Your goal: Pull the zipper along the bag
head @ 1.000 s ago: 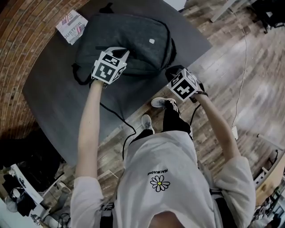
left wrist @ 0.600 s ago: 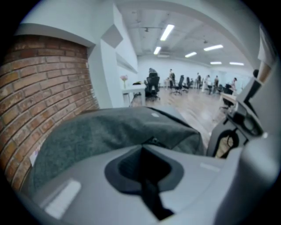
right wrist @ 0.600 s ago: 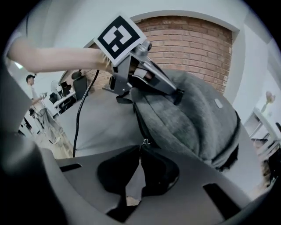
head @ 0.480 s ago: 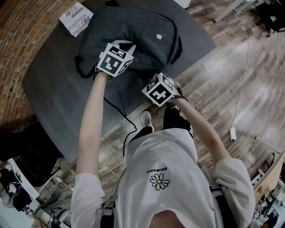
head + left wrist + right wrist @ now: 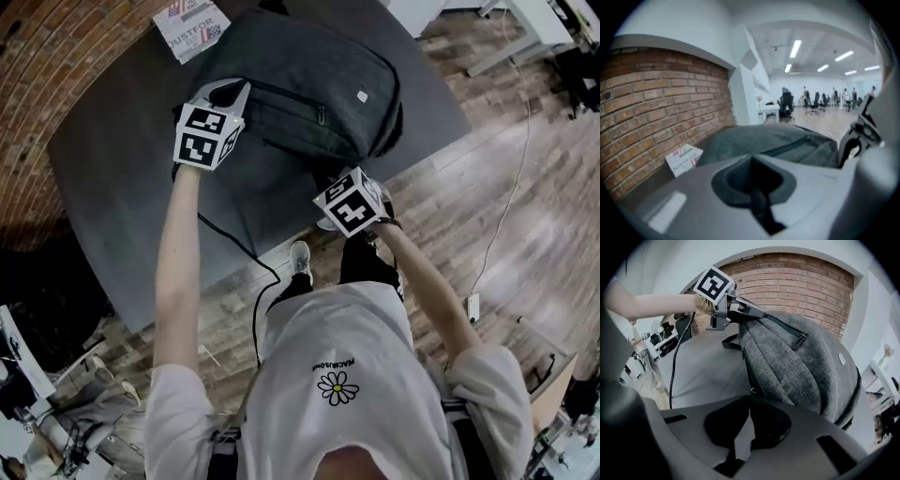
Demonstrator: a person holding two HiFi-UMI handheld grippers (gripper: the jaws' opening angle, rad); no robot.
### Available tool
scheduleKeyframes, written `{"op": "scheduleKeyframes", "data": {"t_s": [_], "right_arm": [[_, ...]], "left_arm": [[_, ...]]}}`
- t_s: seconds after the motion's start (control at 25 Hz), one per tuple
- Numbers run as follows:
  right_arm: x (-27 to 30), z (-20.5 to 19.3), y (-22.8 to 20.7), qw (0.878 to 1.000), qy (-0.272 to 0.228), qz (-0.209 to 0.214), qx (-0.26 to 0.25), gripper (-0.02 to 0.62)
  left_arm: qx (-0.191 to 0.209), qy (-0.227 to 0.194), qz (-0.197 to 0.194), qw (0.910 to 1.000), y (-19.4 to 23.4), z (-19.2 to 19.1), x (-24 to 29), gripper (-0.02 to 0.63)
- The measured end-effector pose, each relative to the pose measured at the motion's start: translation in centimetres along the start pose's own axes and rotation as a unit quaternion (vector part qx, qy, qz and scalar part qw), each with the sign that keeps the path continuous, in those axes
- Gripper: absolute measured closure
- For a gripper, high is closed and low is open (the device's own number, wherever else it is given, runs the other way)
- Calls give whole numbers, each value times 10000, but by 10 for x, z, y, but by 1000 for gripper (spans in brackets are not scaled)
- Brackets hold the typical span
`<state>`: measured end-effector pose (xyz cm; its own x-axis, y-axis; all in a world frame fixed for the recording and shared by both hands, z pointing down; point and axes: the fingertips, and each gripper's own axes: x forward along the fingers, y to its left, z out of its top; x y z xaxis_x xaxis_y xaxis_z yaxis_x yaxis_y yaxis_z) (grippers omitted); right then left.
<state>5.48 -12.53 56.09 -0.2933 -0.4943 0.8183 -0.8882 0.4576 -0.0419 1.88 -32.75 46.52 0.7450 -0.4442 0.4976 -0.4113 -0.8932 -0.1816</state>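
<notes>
A grey fabric bag (image 5: 309, 80) lies on the dark table (image 5: 122, 187). My left gripper (image 5: 234, 92) is shut on the bag's left end; the right gripper view shows that left gripper (image 5: 746, 310) pinching the fabric there. My right gripper (image 5: 750, 397) is at the bag's (image 5: 806, 376) near side. Its jaws are closing, with the small ring of a zipper pull (image 5: 751, 391) between the tips. A second zipper pull (image 5: 800, 340) hangs on the front pocket. In the head view the right gripper (image 5: 337, 183) is mostly hidden under its marker cube.
A printed card (image 5: 190, 17) lies at the table's far left by the brick wall (image 5: 37, 56). A cable (image 5: 234, 246) trails from the left gripper over the table's near edge. Wooden floor (image 5: 487, 169) lies to the right.
My right gripper has moved left from beyond the table's edge to the bag's near side. The left gripper kept its hold on the bag's end and shifted slightly left.
</notes>
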Motion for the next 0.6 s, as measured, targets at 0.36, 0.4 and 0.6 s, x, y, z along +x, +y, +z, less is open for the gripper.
{"op": "scheduleKeyframes", "data": {"t_s": [0.36,0.4,0.6], "right_arm": [[16,32,11,10000,46,14,34,583],[20,37,13,10000,28,26,26,583],[38,67,21,9999,-80,132,45,583]], "left_arm": [[-48,-114,23,9999,2,-1,5,604],[-58,-131,26,9999,2,-1,5,604],[-82,-174,39,9998,-2,2,5,604]]}}
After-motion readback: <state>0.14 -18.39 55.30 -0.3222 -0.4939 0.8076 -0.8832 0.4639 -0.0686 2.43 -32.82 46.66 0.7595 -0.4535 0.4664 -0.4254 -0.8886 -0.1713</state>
